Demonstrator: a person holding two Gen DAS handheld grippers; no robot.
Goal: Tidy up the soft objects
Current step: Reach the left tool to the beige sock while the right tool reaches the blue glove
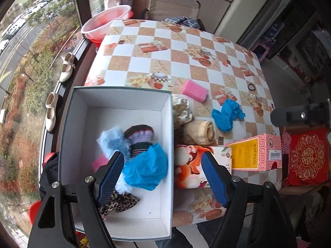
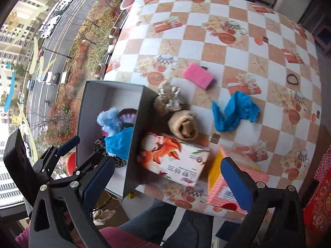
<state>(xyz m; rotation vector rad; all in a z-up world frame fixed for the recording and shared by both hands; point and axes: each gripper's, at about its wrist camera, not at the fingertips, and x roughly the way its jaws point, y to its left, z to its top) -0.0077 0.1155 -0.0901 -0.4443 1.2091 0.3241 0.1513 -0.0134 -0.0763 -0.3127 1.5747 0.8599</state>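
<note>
A white-lined box (image 1: 115, 101) (image 2: 132, 140) stands at the table's near left. Inside lie a blue crumpled cloth (image 1: 146, 167) (image 2: 118, 142), a fluffy light-blue piece (image 1: 111, 140) (image 2: 109, 119), a knitted striped item (image 1: 139, 138), a leopard-print piece (image 1: 122, 202) and something pink (image 1: 99, 162). On the table lie a pink sponge (image 1: 194, 91) (image 2: 198, 75), another blue cloth (image 1: 226, 115) (image 2: 233, 111), a beige rolled towel (image 1: 198, 132) (image 2: 184, 127) and a spotted scrunchie (image 1: 182, 109) (image 2: 167, 99). My left gripper (image 1: 163, 177) is open above the box. My right gripper (image 2: 167, 177) is open, empty, over the table's near edge.
A flowered tissue pack (image 1: 194, 165) (image 2: 173, 161) and a pink carton (image 1: 256, 153) (image 2: 223, 188) sit by the box. A black hair tie (image 1: 252, 86) (image 2: 292, 79) lies far right. A red basin (image 1: 105, 22) stands beyond the table. A red cushion (image 1: 308, 157) lies at right.
</note>
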